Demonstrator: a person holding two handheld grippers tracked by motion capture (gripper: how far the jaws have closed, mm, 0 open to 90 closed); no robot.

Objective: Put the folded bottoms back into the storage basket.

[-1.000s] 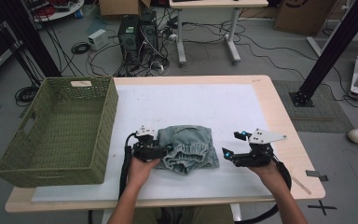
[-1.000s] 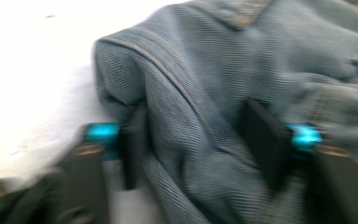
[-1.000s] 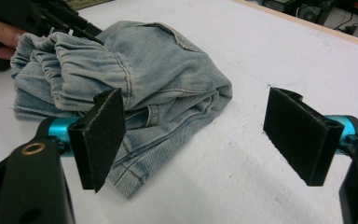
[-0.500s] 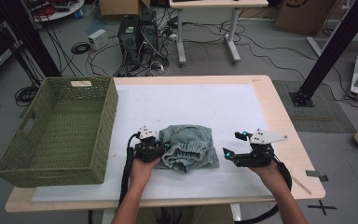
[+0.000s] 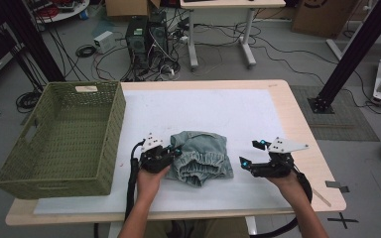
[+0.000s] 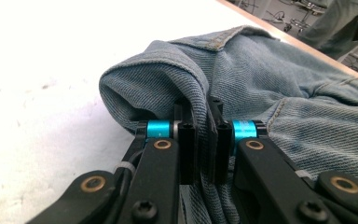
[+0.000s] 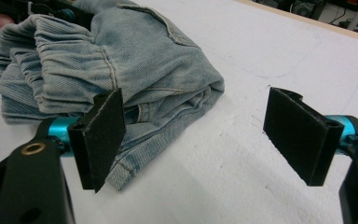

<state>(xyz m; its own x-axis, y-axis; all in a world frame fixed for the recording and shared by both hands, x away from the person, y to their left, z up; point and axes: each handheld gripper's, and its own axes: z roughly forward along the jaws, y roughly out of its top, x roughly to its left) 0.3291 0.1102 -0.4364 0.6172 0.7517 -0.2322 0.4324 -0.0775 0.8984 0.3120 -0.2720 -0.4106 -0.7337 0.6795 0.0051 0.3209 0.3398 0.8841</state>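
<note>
At the left, the green wicker basket (image 5: 59, 144) sits just left of the left gripper (image 5: 174, 153), whose jaws have just been closing and now pinch a fold at the left edge of the folded denim garment (image 5: 201, 157) in mid-table. The garment's long axis runs left to right. The right gripper (image 5: 250, 156) waits apart, jaws wide, just right of the garment.

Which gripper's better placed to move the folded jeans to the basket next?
Left, probably. The left gripper has just been closing and is clamped on a fold of the denim jeans, on the side nearer the green basket. The right gripper stands open beside the jeans, gripping nothing.
</note>
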